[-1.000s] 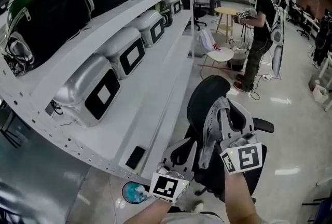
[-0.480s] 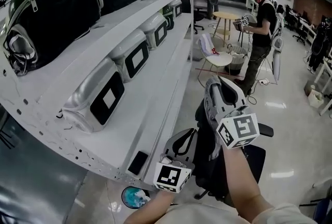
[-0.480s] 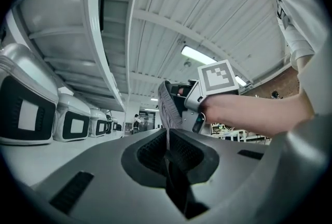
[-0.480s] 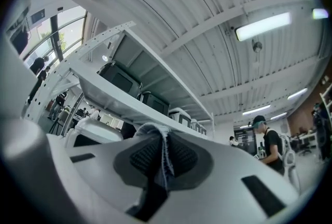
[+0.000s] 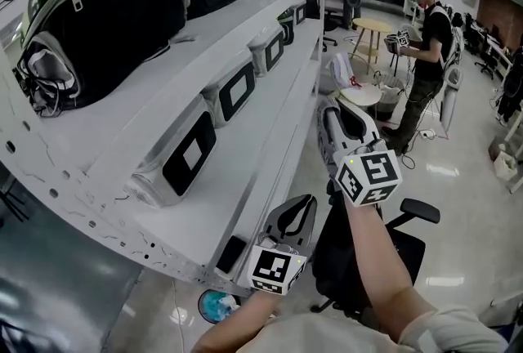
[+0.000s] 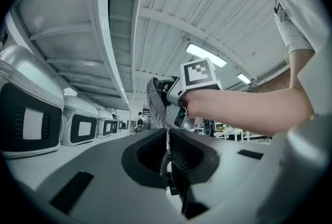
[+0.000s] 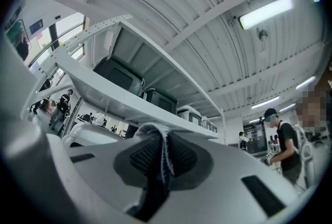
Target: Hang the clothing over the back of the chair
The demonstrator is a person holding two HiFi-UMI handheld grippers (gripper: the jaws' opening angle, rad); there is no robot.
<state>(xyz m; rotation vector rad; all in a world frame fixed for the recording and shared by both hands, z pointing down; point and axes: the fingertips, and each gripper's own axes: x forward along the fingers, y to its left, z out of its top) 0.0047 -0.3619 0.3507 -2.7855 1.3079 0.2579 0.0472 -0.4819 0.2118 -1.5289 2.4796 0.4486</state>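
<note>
Up from the chair (image 5: 359,249) has come the right gripper (image 7: 157,140) – jaws pinched on a fold of the clothing (image 6: 154,109), held high, probably to clear the backrest – while the left gripper (image 6: 167,148) follows lower, jaws closed, seemingly on nothing.

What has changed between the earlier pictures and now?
The right gripper, carrying the grey knitted piece of clothing, has risen from just over the black office chair and gone forward, beside the white metal shelf. The left gripper followed a little. Nothing was taken or released: the right jaws stay clamped on the clothing, the left jaws stay closed, and the chair stands where it was.
</note>
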